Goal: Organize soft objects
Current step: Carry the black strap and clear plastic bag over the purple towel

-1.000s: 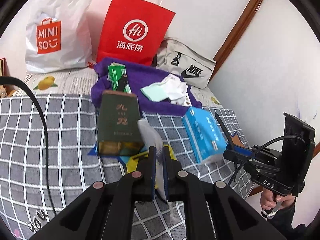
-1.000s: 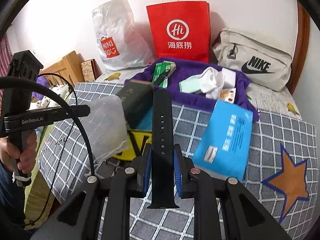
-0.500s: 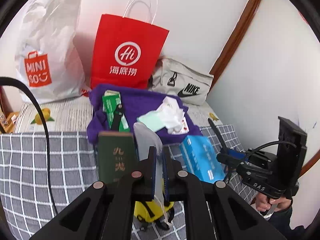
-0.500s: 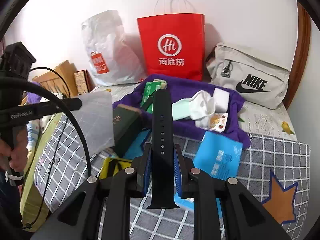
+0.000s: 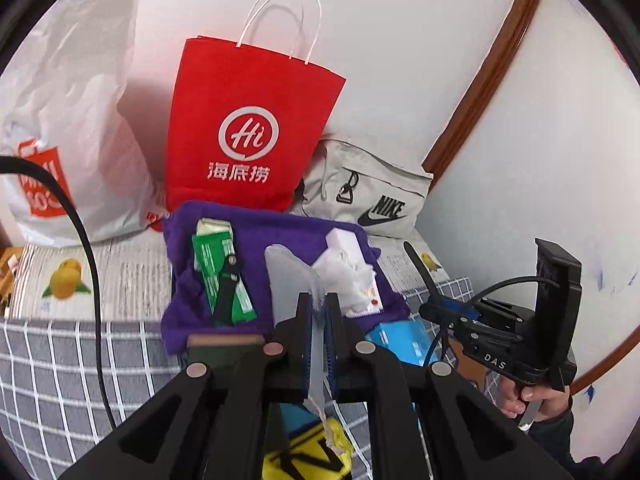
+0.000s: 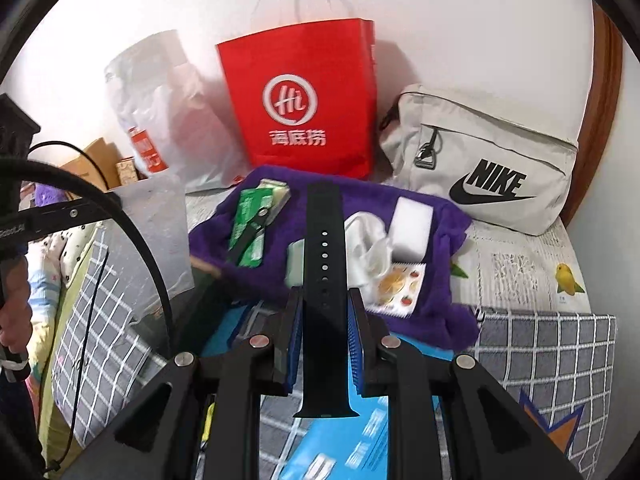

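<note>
A: Status?

B: Both grippers loaded. Left gripper (image 5: 318,312) has its jaws pinched narrow on a thin translucent plastic bag (image 5: 290,276); the bag sticks up ahead of the jaws and a crumpled tail hangs out below them. Right gripper (image 6: 323,312) is clamped on a black perforated rubber watch strap (image 6: 323,248), which runs straight out past the fingertips, butt end trailing behind the jaws.

A: Where's the drop zone?

B: My read: the purple fleece towel (image 6: 424,312) just ahead of both sets of jaws. Already on it: a green paper packet (image 5: 222,276) with a black clip across it, left of the jaws; a crumpled white cloth (image 5: 340,272), a white foam block (image 6: 412,226), a pale mint pad (image 6: 295,262) and a fruit-print sachet (image 6: 398,284), dead ahead and to the right.

A: Remaining?

B: Bag and strap not yet set down. Under the jaws, off the towel, on the grey checked bedspread (image 6: 560,344): a blue tissue pack (image 6: 344,456), a yellow and black item (image 5: 308,456), a dark green box (image 5: 224,350). Whether those count as soft, can't tell. I'd guess past halfway.

A: Background?

B: Red paper carrier bag (image 5: 248,136), white plastic shopping bag (image 5: 80,128), beige Nike pouch (image 6: 484,160), all beyond the towel against the wall.
</note>
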`<state>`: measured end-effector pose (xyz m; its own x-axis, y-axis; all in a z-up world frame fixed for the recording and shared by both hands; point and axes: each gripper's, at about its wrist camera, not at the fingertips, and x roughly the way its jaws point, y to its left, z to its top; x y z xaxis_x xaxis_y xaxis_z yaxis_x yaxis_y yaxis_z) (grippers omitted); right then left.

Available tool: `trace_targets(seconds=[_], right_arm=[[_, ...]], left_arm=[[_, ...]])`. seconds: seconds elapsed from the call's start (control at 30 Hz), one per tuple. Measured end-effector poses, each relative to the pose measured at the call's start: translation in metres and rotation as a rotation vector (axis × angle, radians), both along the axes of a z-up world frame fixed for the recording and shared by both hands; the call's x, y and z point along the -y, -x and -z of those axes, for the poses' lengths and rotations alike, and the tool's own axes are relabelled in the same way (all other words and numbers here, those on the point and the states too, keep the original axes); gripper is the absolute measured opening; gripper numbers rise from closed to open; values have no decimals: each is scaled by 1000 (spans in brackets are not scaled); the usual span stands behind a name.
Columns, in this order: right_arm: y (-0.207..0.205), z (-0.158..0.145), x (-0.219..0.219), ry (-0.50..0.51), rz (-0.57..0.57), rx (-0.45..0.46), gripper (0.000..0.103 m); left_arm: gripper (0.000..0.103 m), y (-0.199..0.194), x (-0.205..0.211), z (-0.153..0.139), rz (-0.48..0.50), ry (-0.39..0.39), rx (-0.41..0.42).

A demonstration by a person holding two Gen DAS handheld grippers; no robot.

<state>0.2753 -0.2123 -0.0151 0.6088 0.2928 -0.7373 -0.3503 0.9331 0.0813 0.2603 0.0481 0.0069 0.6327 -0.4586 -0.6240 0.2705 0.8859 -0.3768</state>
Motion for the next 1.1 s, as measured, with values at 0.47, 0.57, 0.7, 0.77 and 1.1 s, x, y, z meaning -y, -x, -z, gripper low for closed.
trace_targets(seconds=[0.47, 0.57, 0.7, 0.77, 1.1], right_arm=[[-90, 33, 13, 20, 52, -86, 21], [-110, 40, 13, 43, 60, -88, 21], [-136, 55, 14, 69, 72, -118, 21], [-144, 62, 14, 82, 77, -138, 21], [-153, 90, 12, 130, 59, -201, 21]], left_arm=[[7, -80, 6, 18, 24, 16, -35], [7, -94, 8, 26, 33, 19, -54], [7, -109, 12, 33, 45, 19, -65], [7, -116, 15, 35, 52, 14, -66], [7, -141, 29, 50, 83, 18, -84]])
